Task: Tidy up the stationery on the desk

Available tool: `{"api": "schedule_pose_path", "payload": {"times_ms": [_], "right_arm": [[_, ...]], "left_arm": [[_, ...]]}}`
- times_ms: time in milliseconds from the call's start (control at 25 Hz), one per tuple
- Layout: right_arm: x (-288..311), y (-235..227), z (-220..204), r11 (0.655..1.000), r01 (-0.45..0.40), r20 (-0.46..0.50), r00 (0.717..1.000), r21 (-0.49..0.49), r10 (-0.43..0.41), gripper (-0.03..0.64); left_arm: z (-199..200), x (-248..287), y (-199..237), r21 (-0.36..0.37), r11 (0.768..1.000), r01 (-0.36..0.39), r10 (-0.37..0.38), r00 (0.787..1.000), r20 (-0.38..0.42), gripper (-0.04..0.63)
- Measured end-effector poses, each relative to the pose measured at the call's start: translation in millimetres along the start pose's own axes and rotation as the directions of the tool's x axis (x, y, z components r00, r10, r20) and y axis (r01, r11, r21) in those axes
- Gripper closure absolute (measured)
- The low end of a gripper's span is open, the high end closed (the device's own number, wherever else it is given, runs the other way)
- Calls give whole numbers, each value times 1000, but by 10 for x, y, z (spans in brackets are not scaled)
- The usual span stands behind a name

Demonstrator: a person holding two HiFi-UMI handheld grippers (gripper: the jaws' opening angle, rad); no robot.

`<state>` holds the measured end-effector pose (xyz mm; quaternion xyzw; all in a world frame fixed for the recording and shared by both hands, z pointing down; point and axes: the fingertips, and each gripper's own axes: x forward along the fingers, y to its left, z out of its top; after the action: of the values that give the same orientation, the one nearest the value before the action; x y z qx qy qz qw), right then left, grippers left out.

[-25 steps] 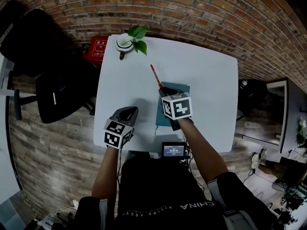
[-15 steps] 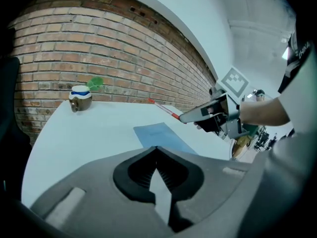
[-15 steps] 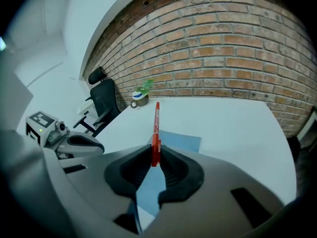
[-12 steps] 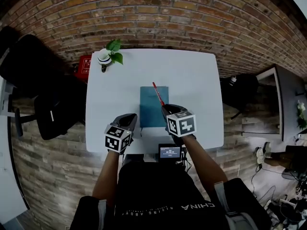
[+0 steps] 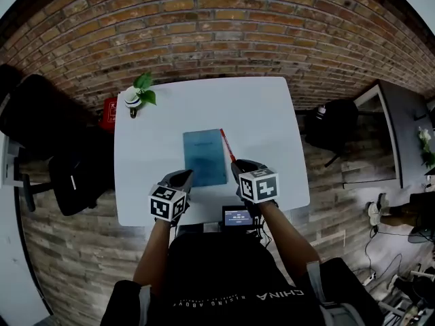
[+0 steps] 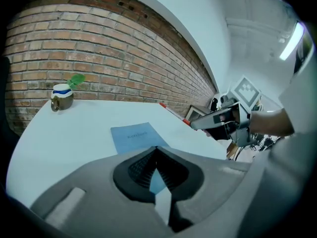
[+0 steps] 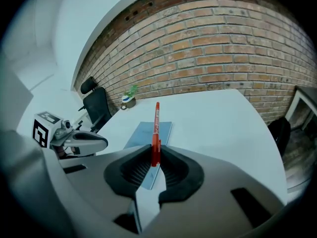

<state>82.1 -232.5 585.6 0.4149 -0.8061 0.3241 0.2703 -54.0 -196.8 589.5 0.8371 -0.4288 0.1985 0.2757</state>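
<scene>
A blue notebook lies flat in the middle of the white desk. My right gripper hovers just right of the notebook's near corner, shut on a red pen that sticks out forward and up from its jaws. In the right gripper view the red pen stands between the pads, with the notebook beneath. My left gripper is shut and holds nothing, near the desk's front edge left of the notebook. The left gripper view shows its shut jaws, the notebook and the right gripper.
A small potted plant stands at the desk's far left corner. A small screen device sits at the near edge. A black chair and a red box are left of the desk, with a brick wall behind.
Both grippers have drawn back toward the desk's near edge. The right one carried the red pen from above the notebook to its right side.
</scene>
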Motion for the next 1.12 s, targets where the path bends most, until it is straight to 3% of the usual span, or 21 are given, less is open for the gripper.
{"api": "schedule_pose_path", "payload": {"times_ms": [360, 760, 1120], "right_arm": [[137, -225, -89, 988, 49, -32, 998, 143, -45, 552], [539, -210, -471, 946, 79, -112, 993, 316, -45, 552], [666, -199, -560, 944, 67, -139, 990, 322, -22, 549]], "left_arm": [[-39, 137, 74, 11, 999, 32, -32, 998, -54, 584], [-209, 323, 241, 20, 995, 94, -90, 985, -146, 584], [-286, 403, 326, 17, 993, 113, -108, 976, -189, 584]]}}
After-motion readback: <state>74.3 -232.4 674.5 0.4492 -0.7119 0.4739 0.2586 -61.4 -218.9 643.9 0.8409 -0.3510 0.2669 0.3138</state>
